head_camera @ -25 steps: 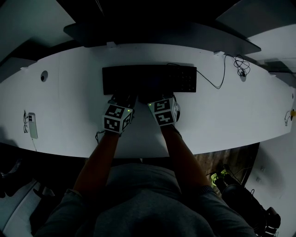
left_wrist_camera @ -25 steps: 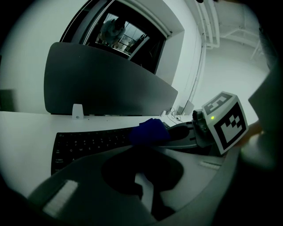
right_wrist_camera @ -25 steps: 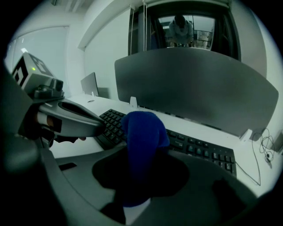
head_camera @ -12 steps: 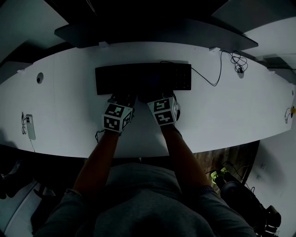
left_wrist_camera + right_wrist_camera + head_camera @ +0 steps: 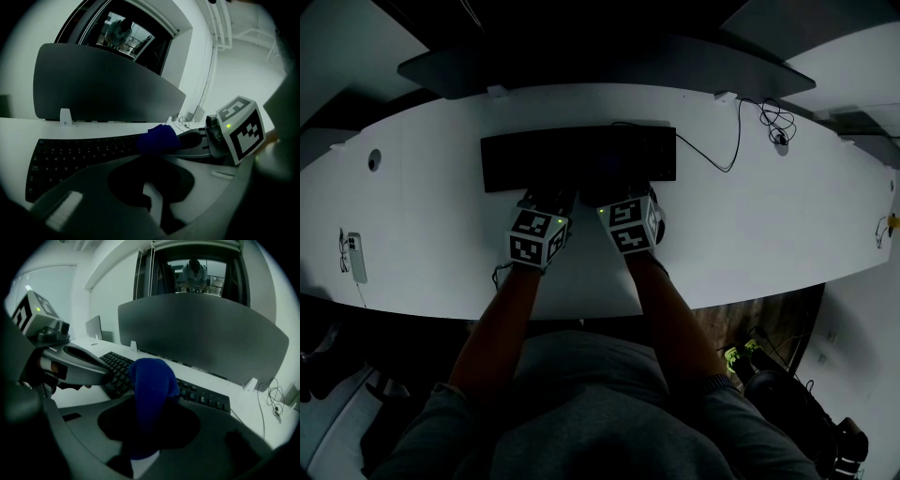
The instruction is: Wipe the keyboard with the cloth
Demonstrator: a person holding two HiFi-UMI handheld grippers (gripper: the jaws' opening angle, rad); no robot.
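A black keyboard [image 5: 577, 157] lies flat on the white desk [image 5: 769, 225], near its back edge. My right gripper [image 5: 140, 446] is shut on a dark blue cloth [image 5: 149, 394], which bulges up over the keys right of the keyboard's middle [image 5: 197, 392]. The left gripper view shows the same cloth [image 5: 158, 139] resting on the key rows [image 5: 84, 154]. My left gripper [image 5: 151, 197] is shut with nothing between its jaws, at the keyboard's front edge left of the cloth. In the head view both marker cubes, left [image 5: 536, 236] and right [image 5: 628, 223], sit side by side just in front of the keyboard.
A grey partition panel [image 5: 609, 61] stands right behind the keyboard. The keyboard's cable [image 5: 727, 155] runs right to a coil [image 5: 776, 127]. A small white device [image 5: 352, 258] lies at the desk's left end, beside a round cable hole [image 5: 373, 161]. The desk's front edge is close to my body.
The keyboard and desk have slid left in the head view while both grippers kept their place, so the grippers now stand further right along the keyboard.
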